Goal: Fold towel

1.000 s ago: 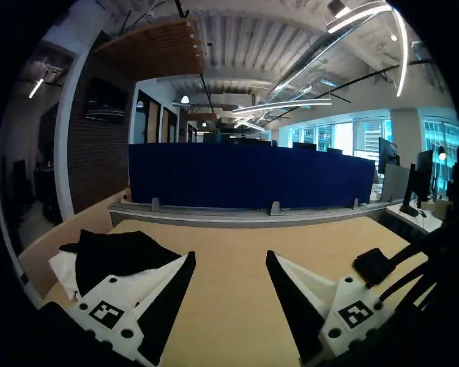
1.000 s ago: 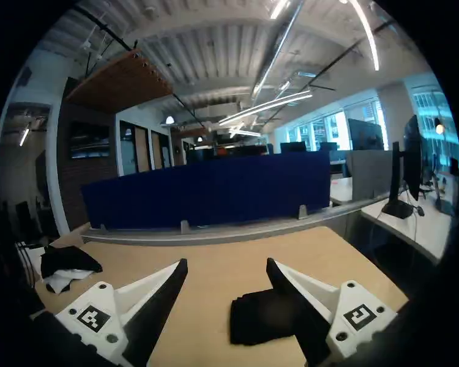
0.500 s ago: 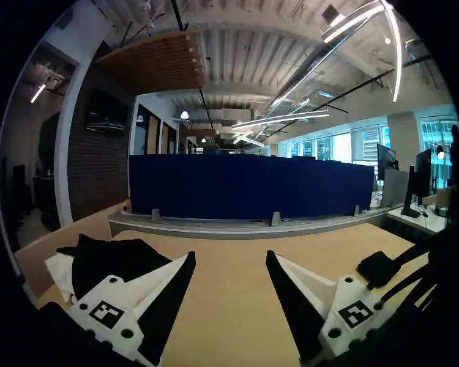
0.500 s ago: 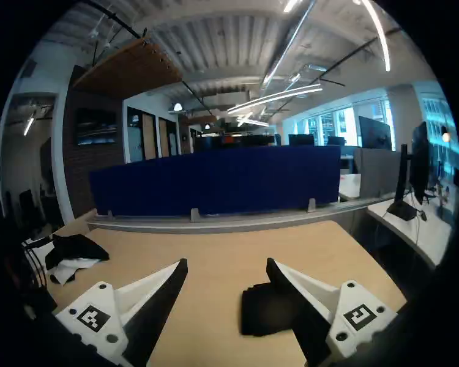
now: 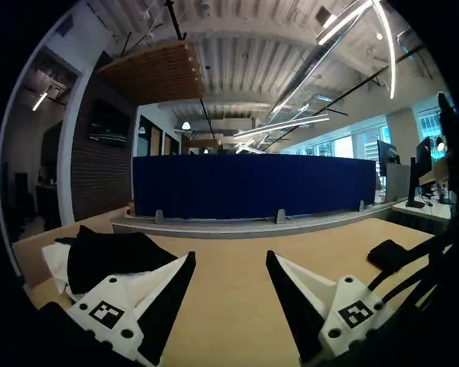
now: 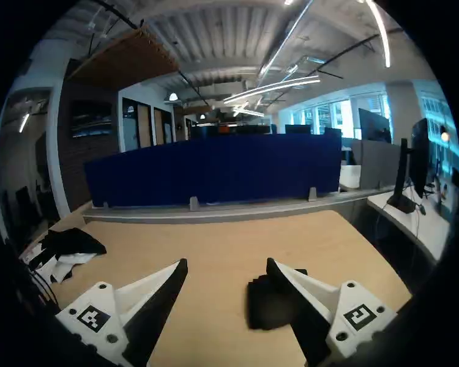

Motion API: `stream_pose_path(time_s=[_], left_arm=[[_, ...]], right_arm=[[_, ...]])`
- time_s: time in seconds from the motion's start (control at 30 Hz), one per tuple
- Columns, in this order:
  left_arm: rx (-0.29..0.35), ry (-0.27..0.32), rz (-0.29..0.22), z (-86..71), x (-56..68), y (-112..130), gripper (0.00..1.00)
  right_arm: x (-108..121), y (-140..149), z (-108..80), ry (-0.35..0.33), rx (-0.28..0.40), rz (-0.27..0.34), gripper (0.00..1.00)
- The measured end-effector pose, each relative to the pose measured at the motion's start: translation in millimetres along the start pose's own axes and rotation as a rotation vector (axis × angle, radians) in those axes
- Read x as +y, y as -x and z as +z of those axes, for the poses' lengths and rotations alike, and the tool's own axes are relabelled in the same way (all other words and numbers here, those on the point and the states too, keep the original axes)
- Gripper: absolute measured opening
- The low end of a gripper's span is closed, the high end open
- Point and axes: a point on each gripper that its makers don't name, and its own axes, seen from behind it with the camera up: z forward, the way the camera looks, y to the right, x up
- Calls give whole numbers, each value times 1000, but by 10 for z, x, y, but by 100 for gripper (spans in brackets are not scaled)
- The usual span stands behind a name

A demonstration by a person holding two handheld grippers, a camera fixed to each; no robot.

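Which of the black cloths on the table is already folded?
The black towel lying by the right gripper: a flat, compact block. The black cloth at the left edge of the table is crumpled over white fabric.

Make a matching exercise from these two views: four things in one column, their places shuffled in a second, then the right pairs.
Things
1. folded black towel
2. black and white cloth pile
3. blue partition
4. monitor

Places
A. along the far edge of the table
B. on the neighbouring desk at the right
C. on the table's left part, ahead of the open left gripper
D. on the table's right part, close ahead of the open right gripper

Pairs: 1-D, 2-C, 3-A, 4-B
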Motion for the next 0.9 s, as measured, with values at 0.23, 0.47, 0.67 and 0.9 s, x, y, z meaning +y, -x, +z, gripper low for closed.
stream_pose_path(time_s=[0.23,0.47,0.67,0.9], left_arm=[[15,-7,23,49,-111,298,85],[24,-12,31,113,-135,498,85],[24,-11,53,152,-139,591,85],[21,-19,43,167,-220,675,85]], right_arm=[[-51,101,102,11,-8,-15,100],[-106,286,191,1,-24,7,100],[-147,382,240,-8,-40,-2,100],[-185,381,286,-12,-40,-13,100]])
